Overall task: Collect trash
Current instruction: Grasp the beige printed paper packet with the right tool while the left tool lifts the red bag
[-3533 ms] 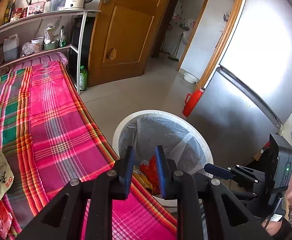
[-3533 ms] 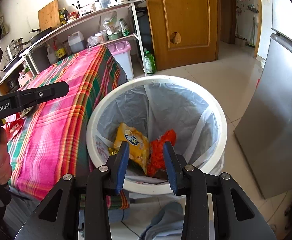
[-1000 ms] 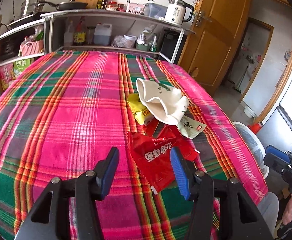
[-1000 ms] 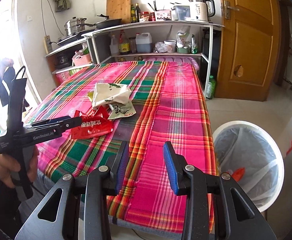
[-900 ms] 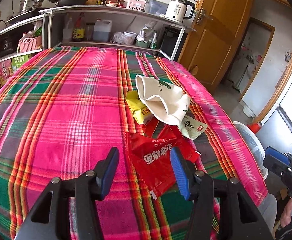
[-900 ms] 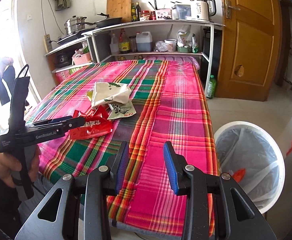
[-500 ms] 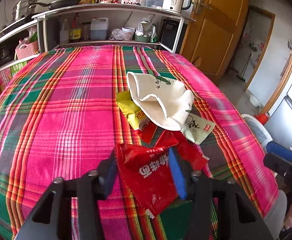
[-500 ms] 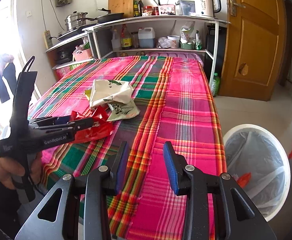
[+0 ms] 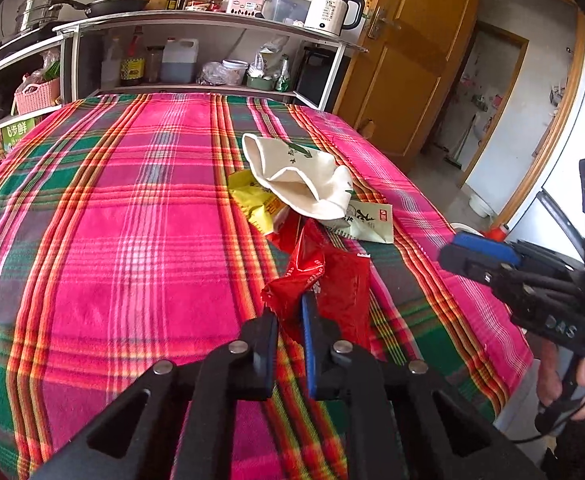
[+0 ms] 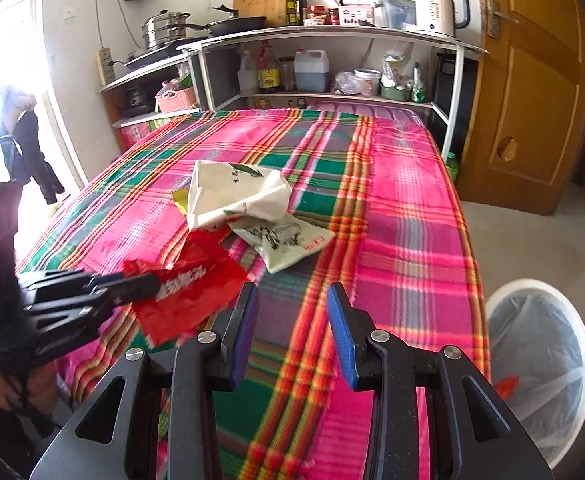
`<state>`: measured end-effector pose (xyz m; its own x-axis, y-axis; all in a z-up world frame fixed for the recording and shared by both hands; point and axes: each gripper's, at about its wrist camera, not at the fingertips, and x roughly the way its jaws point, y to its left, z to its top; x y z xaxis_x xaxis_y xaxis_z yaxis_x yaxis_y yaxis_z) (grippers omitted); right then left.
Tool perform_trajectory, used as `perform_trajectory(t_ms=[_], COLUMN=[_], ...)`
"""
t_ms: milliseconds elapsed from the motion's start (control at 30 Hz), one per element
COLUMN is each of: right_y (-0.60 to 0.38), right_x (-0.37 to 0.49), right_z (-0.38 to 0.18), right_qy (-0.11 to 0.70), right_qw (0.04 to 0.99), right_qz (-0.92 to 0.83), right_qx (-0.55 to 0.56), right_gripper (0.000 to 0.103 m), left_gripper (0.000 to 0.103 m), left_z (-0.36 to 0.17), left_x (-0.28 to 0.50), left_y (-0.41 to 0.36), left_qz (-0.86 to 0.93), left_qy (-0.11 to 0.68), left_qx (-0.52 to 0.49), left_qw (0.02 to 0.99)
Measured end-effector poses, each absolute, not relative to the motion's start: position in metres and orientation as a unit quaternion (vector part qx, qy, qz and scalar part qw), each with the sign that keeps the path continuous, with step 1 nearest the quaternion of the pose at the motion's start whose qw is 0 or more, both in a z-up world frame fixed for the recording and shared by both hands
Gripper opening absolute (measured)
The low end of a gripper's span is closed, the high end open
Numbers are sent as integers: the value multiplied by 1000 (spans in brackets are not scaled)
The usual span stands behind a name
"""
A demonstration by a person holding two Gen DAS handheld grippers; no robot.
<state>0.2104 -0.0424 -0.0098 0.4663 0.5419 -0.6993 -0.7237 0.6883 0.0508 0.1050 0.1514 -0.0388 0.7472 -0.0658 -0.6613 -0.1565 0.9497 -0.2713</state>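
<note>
A crumpled red wrapper (image 9: pixel 344 280) lies near the front of the plaid tablecloth (image 9: pixel 112 220). My left gripper (image 9: pixel 288 306) is closing, and its pads pinch the wrapper's near edge, which bunches up between them. The right wrist view shows the same grip from the side: left gripper (image 10: pixel 152 280), red wrapper (image 10: pixel 196 292). Behind it lie a white paper bag (image 9: pixel 300 176), a yellow wrapper (image 9: pixel 252 200) and a pale green sachet (image 9: pixel 368 220). My right gripper (image 10: pixel 292 292) hovers open over the cloth with nothing between its fingers, to the right of the pile.
A white bin (image 10: pixel 540 360) with a clear liner stands on the floor off the table's right edge. Shelves (image 10: pixel 332 40) with bottles, pans and a kettle run along the far wall. A wooden door (image 10: pixel 532 100) is at the right.
My left gripper's jaws have come together on the red wrapper, which now crumples upward. My right gripper has moved in over the table toward the pile, jaws unchanged.
</note>
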Motion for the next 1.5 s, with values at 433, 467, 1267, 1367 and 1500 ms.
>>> perform_trajectory(t_ms=[433, 467, 1267, 1367, 1500], right_y=[14, 18, -17, -29, -45], right_x=[235, 237, 208, 198, 188], right_z=[-25, -27, -29, -26, -23], right_qy=[356, 358, 387, 389, 388], right_qw=[825, 823, 814, 814, 818], right_qz=[398, 400, 396, 399, 395], right_qx=[-183, -188, -173, -163, -151], right_gripper=[37, 37, 16, 16, 16], left_gripper=[10, 10, 10, 10, 10], left_z=[-34, -35, -27, -22, -15], left_x=[76, 76, 72, 69, 67], left_y=[184, 185, 164, 157, 147], left_qz=[46, 46, 16, 10, 4], left_qy=[332, 332, 325, 323, 319], left_qx=[-185, -187, -179, -174, -168], left_qw=[924, 924, 928, 930, 933])
